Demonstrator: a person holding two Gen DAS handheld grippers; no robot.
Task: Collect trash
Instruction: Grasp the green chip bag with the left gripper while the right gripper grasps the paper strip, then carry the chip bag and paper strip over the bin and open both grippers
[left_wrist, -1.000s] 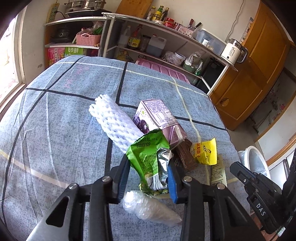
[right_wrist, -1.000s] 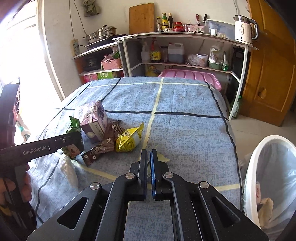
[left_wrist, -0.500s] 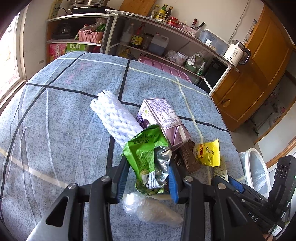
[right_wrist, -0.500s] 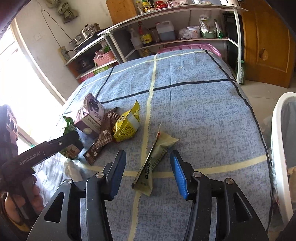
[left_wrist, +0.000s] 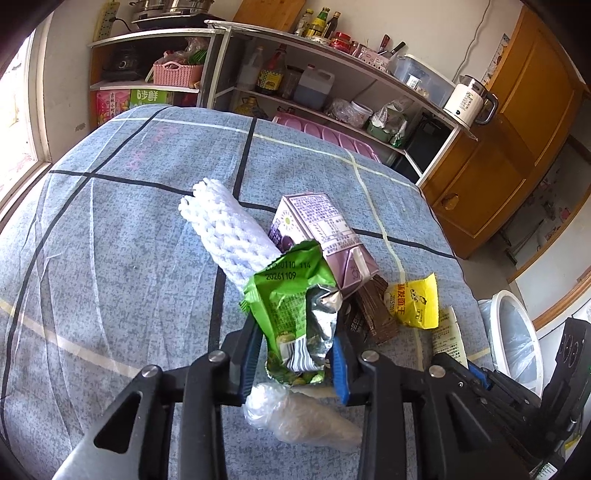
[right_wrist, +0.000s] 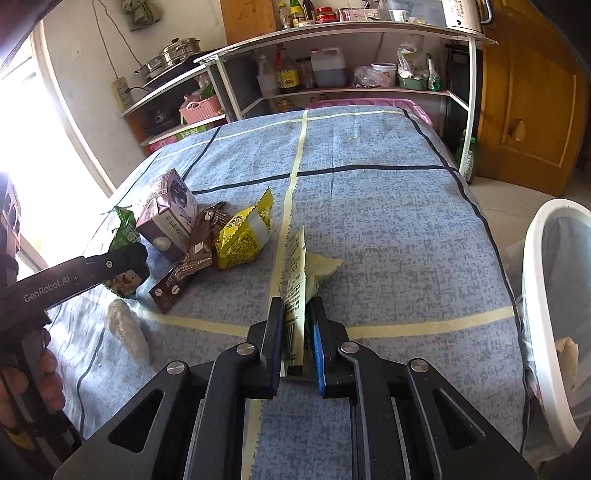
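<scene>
The right tool (right_wrist: 295, 339) pinched a pale cream wrapper (right_wrist: 297, 273) printed with small dark text, its crumpled far end lying on the blue checked surface (right_wrist: 388, 229); the left tool (left_wrist: 295, 350) gripped a crinkled green snack bag (left_wrist: 291, 306) with a silver lining, its pads closed against the bag's sides; a clear plastic wad (left_wrist: 295, 417) lay just under that tool; from the right wrist view the left tool reached in level from the left, a bare hand (right_wrist: 44, 373) at its handle; just beyond lay a brown coffee sachet (right_wrist: 184, 273), a yellow packet (right_wrist: 243, 236) and a purple carton (right_wrist: 170, 218), touching in a heap; a white foam net sleeve (left_wrist: 229, 232) lay beside the carton; a white bin (right_wrist: 554, 314) stood off the right edge.
</scene>
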